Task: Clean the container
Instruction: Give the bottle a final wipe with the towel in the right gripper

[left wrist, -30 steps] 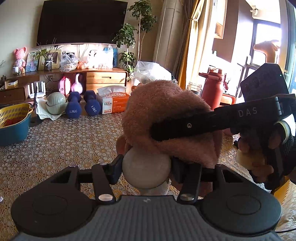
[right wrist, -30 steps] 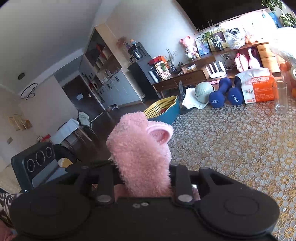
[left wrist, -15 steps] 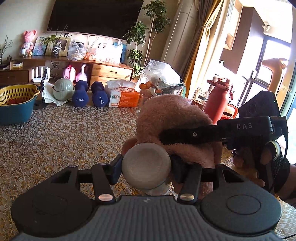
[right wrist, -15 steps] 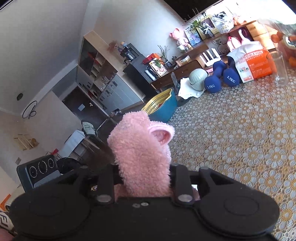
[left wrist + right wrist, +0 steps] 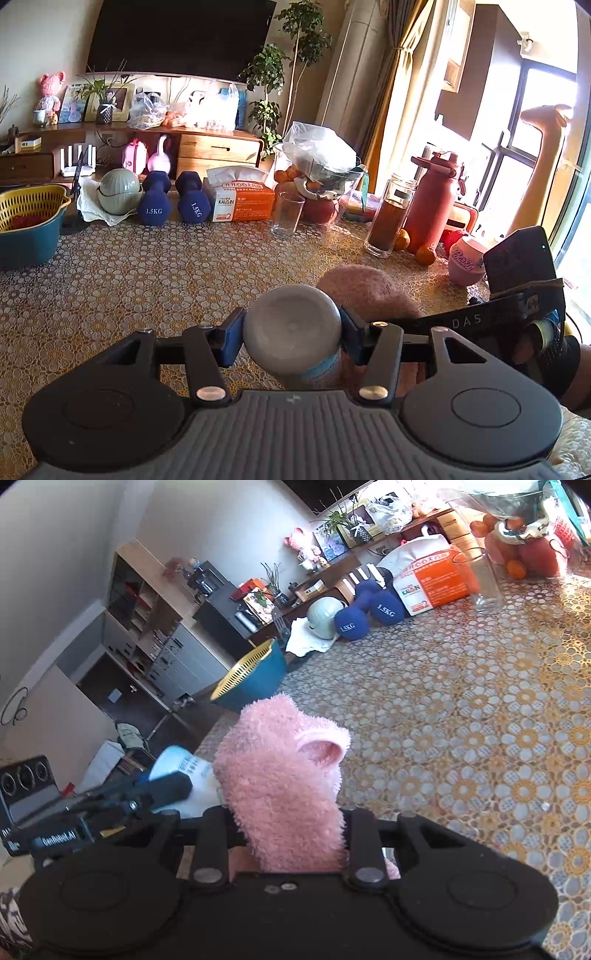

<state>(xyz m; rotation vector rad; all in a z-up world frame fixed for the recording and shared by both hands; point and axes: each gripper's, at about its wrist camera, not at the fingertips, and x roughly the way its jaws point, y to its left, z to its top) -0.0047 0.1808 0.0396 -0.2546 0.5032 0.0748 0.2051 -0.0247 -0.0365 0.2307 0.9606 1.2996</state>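
Note:
My left gripper (image 5: 291, 345) is shut on a white container (image 5: 291, 323), whose rounded end faces the camera and whose side carries a pale blue label. Just behind it and to its right sits a fluffy pink cloth (image 5: 364, 291), touching the container. My right gripper (image 5: 288, 825) is shut on that pink cloth (image 5: 284, 768), which sticks up between its fingers. In the right wrist view the container (image 5: 183, 770) shows at the left, with the left gripper's dark finger (image 5: 162, 788) along it. Both are held above the lace-patterned tablecloth (image 5: 147, 269).
Along the table's far edge stand a blue basin with a yellow basket (image 5: 26, 225), two blue dumbbells (image 5: 155, 206), a tissue box (image 5: 240, 201), an empty glass (image 5: 286, 218), a jar of brown liquid (image 5: 388, 218), a red bottle (image 5: 432, 199) and a pink cup (image 5: 467, 260).
The pink cloth has slid off the top of the container to its right rear side. Both grippers have tilted down toward the table, still holding their objects.

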